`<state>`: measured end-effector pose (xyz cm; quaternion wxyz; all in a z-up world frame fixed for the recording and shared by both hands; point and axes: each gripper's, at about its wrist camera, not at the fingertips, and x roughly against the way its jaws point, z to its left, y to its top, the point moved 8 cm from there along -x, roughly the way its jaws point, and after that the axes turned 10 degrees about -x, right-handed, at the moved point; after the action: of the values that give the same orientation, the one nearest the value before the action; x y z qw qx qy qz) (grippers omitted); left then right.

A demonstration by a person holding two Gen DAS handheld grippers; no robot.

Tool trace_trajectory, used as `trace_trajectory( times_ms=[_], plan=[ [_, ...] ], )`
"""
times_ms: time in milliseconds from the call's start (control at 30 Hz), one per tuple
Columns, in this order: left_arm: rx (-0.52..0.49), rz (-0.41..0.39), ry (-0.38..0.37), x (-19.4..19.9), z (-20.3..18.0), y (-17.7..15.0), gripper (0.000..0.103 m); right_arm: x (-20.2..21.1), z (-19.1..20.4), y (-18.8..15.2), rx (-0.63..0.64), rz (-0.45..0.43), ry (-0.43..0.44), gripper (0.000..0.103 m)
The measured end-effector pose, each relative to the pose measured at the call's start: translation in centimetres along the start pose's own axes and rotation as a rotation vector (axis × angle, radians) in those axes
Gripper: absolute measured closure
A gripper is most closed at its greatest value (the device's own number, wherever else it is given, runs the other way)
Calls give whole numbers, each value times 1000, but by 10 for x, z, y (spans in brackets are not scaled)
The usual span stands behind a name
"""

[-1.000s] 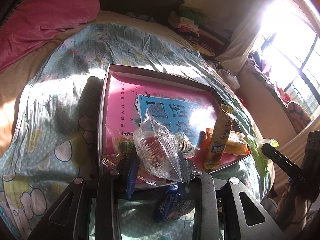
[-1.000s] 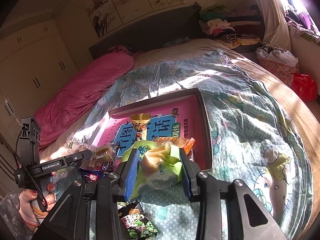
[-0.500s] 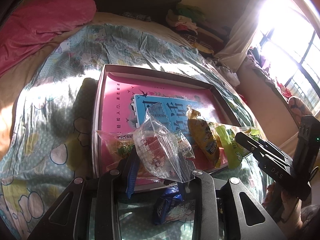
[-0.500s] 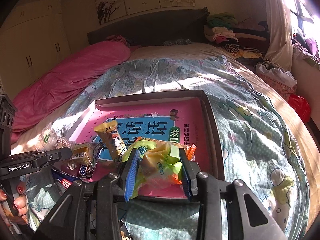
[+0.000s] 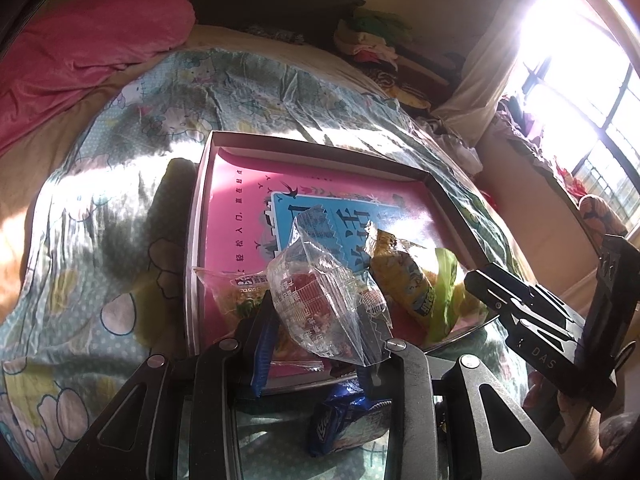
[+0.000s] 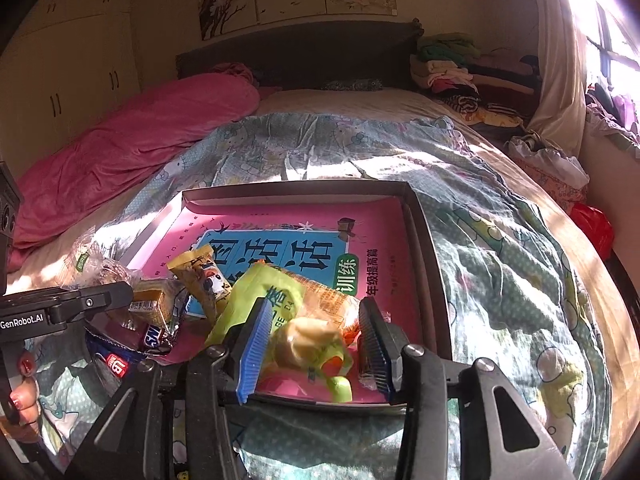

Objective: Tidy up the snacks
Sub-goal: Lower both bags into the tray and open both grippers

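A shallow cardboard box (image 6: 432, 264), lined with a pink and blue printed sheet, lies on the bed. My left gripper (image 5: 320, 316) is shut on a clear bag with a red snack (image 5: 316, 292), held over the box's near edge. My right gripper (image 6: 314, 340) is at the box's near right corner. Its jaws are opening around a green and yellow bread pack (image 6: 304, 344), which rests in the box with a gap at the right pad. A yellow snack pack (image 6: 200, 276) lies in the box beside it.
A blue wrapped snack (image 5: 344, 420) lies on the quilt under my left gripper. More small packs (image 6: 156, 304) sit at the box's near left corner. A pink blanket (image 6: 132, 152) lies far left, and folded clothes (image 6: 444, 68) are piled at the headboard.
My right gripper carried the green bread pack over the box, lowered it into the near right corner and widened its jaws. The yellow pack tipped from upright to lying. My left gripper held still.
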<state>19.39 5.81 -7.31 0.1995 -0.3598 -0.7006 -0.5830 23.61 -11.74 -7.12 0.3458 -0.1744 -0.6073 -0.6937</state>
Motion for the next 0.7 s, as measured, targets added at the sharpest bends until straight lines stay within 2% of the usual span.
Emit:
trace_trajectory(
  times_ms=[167,467,700],
  plan=[
    [6,1,8,0,3,1,67,5,-6,0,-28,2,1,55],
    [-2,5,14,1,4,2,58,20,-8,0,-55,0,15,52],
    [30,5,21,6,14,3,47,31,-12,-1,-74,-6,17,49]
  ],
)
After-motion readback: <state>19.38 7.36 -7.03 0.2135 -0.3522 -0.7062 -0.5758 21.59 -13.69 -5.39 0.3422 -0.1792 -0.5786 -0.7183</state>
